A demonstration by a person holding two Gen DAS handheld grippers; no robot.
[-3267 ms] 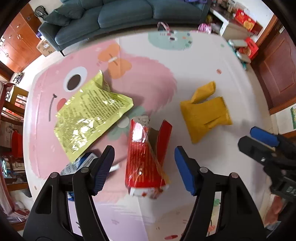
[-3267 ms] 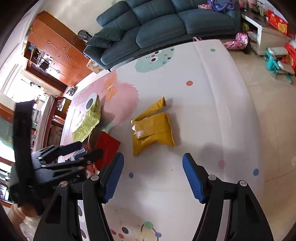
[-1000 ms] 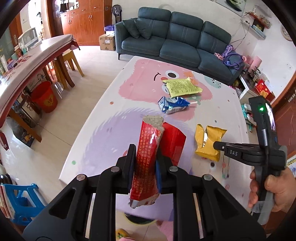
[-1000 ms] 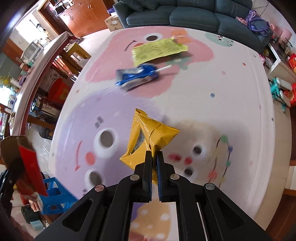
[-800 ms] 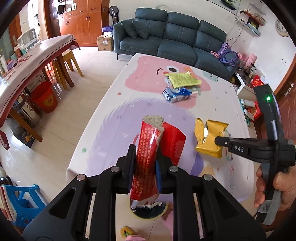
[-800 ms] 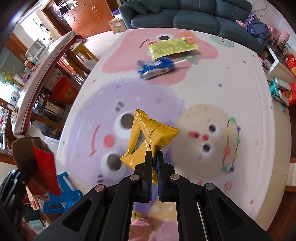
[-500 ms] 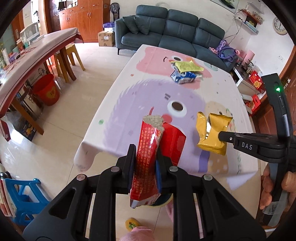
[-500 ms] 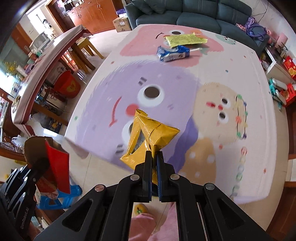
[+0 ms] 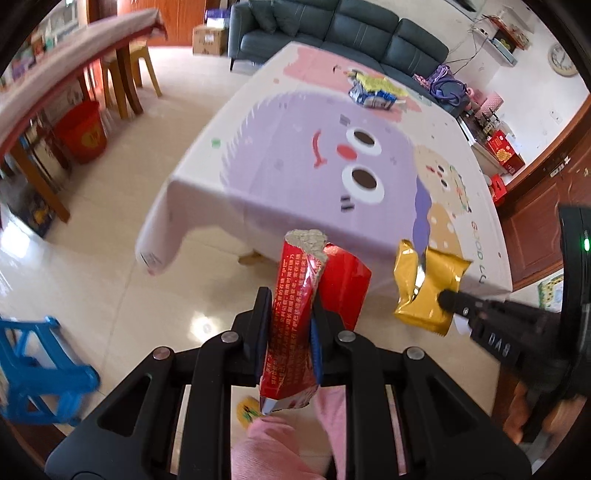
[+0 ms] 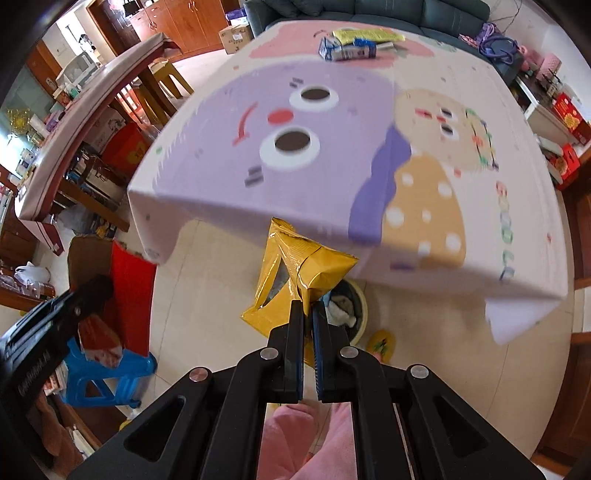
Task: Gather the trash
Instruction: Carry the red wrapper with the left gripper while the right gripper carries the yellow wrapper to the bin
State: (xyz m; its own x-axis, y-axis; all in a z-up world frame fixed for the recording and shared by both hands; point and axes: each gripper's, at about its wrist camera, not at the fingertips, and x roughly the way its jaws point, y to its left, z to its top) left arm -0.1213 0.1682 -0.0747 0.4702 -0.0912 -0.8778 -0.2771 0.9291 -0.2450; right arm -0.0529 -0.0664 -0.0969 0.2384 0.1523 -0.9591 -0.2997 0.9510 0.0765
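Right gripper clamped on yellow snack wrapper, held over the floor just off the table edge — yellow bin directly below. Left gripper at left, pinching red wrapper.

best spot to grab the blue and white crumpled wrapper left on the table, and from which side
Grip the blue and white crumpled wrapper across its narrow middle, coming down from above. It lies flat and long on the cartoon tablecloth, its far side against the yellow-green foil packet, so a top approach seems clearest. Both grippers are full now: left gripper holds the red packet, right gripper the gold one.
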